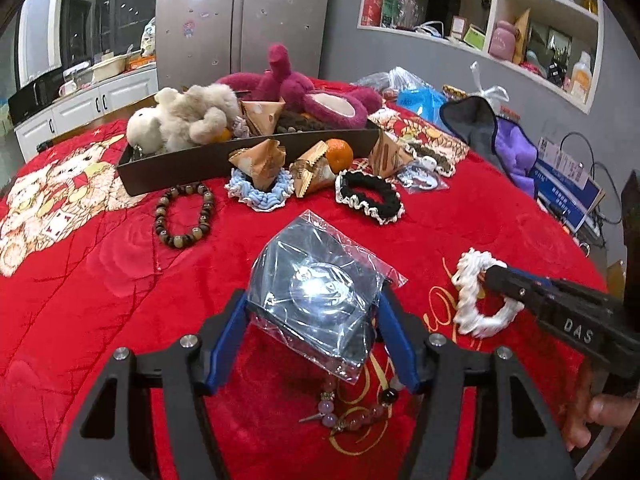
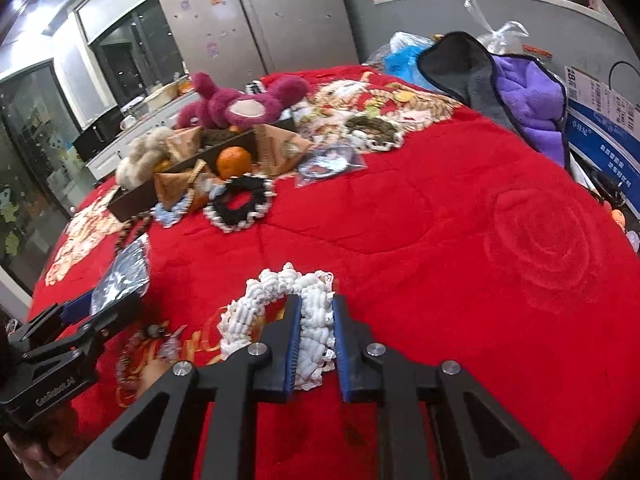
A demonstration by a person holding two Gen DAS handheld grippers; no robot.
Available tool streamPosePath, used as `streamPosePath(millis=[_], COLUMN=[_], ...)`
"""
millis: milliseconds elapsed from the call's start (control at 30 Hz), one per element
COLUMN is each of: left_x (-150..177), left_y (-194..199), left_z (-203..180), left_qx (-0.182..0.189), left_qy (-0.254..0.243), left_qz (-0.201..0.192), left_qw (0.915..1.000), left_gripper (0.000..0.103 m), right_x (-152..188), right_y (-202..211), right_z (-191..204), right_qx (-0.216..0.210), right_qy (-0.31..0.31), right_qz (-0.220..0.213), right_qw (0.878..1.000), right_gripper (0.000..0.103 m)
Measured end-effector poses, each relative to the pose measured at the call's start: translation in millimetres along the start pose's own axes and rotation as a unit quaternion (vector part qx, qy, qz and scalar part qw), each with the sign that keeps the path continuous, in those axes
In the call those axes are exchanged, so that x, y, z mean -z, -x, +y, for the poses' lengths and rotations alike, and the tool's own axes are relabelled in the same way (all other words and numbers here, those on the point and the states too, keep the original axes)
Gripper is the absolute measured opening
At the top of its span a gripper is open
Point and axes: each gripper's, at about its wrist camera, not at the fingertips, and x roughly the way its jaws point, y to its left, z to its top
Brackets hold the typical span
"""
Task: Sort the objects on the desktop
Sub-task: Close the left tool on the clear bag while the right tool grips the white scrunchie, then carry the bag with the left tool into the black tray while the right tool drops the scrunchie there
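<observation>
1. Far ahead of the left gripper (image 1: 314, 340), a dark tray (image 1: 248, 152) holds a cream plush toy (image 1: 188, 116), a magenta plush bear (image 1: 304, 88) and a pyramid packet (image 1: 262, 114); an orange fruit peeks from under the cream toy.
2. Just outside the tray's near wall lie 2 more pyramid packets, a tangerine (image 1: 339, 154), a blue scrunchie (image 1: 260, 194) and a black scrunchie (image 1: 370, 196).
3. The left gripper's jaws stand moderately apart, clamping a clear plastic bag (image 1: 316, 284) (dark contents, glare on top) above a pink bead bracelet (image 1: 356, 408).
4. The right gripper (image 2: 316, 334) is nearly closed, pinching a white scrunchie (image 2: 280, 300) just off the red blanket (image 2: 460, 240).
</observation>
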Motion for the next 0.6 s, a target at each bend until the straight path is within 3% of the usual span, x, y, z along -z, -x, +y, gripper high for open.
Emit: streamPosePath(millis=[200, 600], left_x=[6, 10], left_y=[20, 53], left_z=[7, 22], left_qx=[0.003, -0.024], left_qy=[0.023, 0.035], left_qz=[-0.01, -0.032], left_qw=[0.9997, 0.9986], left_gripper=[0.065, 0.065], right_x=[-1, -3], right_y=[20, 35], right_z=[27, 56], right_qx=[-0.025, -0.062], right_qy=[0.031, 0.058], right_qz=[-0.014, -0.026], right_qw=[0.999, 0.996], right_gripper=[0.016, 0.016])
